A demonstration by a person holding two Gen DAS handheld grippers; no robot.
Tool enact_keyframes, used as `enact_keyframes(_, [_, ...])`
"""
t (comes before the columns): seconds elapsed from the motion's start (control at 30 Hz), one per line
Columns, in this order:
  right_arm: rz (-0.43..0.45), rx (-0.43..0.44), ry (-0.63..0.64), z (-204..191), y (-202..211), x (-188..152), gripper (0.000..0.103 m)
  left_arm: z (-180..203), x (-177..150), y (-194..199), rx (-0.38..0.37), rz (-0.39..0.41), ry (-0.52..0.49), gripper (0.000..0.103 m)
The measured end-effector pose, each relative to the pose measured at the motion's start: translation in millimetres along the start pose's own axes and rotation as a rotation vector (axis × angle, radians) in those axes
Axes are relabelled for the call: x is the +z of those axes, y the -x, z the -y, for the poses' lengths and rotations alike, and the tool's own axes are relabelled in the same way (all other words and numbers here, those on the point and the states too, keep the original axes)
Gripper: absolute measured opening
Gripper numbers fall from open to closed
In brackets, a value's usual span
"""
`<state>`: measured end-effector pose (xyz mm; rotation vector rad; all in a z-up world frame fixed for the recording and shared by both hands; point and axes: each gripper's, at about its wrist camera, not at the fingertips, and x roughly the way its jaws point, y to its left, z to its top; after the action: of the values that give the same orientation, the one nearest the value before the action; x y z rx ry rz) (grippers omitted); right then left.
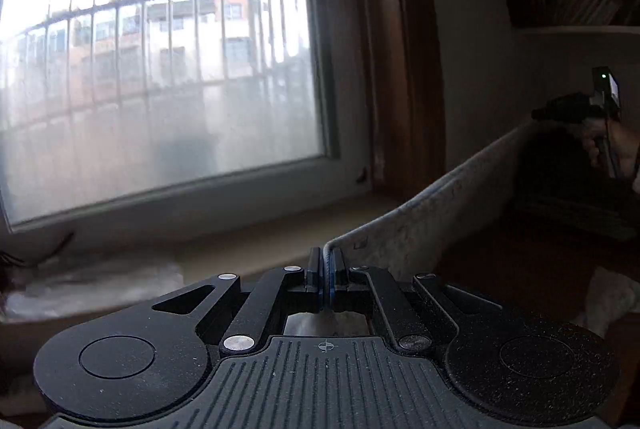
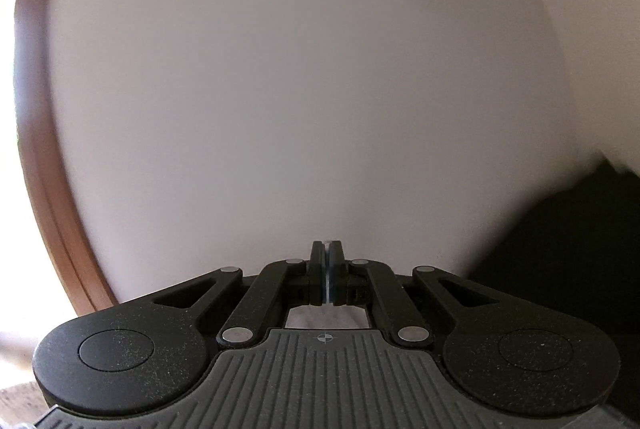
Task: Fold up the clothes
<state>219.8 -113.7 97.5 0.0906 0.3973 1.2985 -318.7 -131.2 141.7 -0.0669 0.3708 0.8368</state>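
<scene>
Before a barred window, the left gripper is pinching the hem of a pale grey garment, which is stretching in mid-air to the right gripper, likewise clamped on its edge. Soft and light, the cloth is sagging; corners look the likeliest holds.

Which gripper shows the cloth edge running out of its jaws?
The left gripper: the grey cloth hem leaves its shut jaws, stretching toward the right gripper. The right wrist view shows only a sliver of fabric.
</scene>
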Motion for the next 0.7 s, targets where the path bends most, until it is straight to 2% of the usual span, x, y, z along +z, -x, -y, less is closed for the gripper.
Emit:
enact_keyframes(0.1, [-0.135, -0.118, 0.03, 39.1, 3.6, -50.9, 0.002, 28.3, -29.6, -20.0, -0.102, -0.112, -0.018, 0.003])
enact_keyframes(0.17, [-0.225, -0.146, 0.013, 62.2, 4.3, -81.5, 0.003, 43.4, -44.9, -27.6, -0.142, -0.169, -0.042, 0.003])
enact_keyframes(0.23, [-0.267, -0.156, 0.018, 73.8, 6.6, -101.2, 0.005, 54.3, -57.6, -32.7, -0.163, -0.212, -0.062, 0.004])
enact_keyframes(0.37, [-0.299, -0.09, 0.021, 68.6, 3.6, -111.6, 0.007, 59.2, -63.2, -38.1, -0.168, -0.242, -0.072, 0.006])
enact_keyframes(0.4, [-0.304, -0.061, 0.031, 62.3, 0.0, -112.1, 0.007, 57.7, -60.7, -36.8, -0.163, -0.238, -0.067, 0.007])
enact_keyframes(0.5, [-0.344, 0.02, 0.086, 39.3, -12.4, -121.7, 0.017, 52.8, -53.3, -36.6, -0.153, -0.224, -0.052, 0.011])
enact_keyframes(0.57, [-0.383, 0.06, 0.14, 20.2, -21.6, -130.7, 0.018, 47.2, -47.0, -30.6, -0.143, -0.217, -0.052, 0.011])
enact_keyframes(0.7, [-0.439, 0.063, 0.188, 12.6, -35.2, -145.7, 0.018, 45.4, -42.9, -29.5, -0.134, -0.211, -0.05, 0.011])
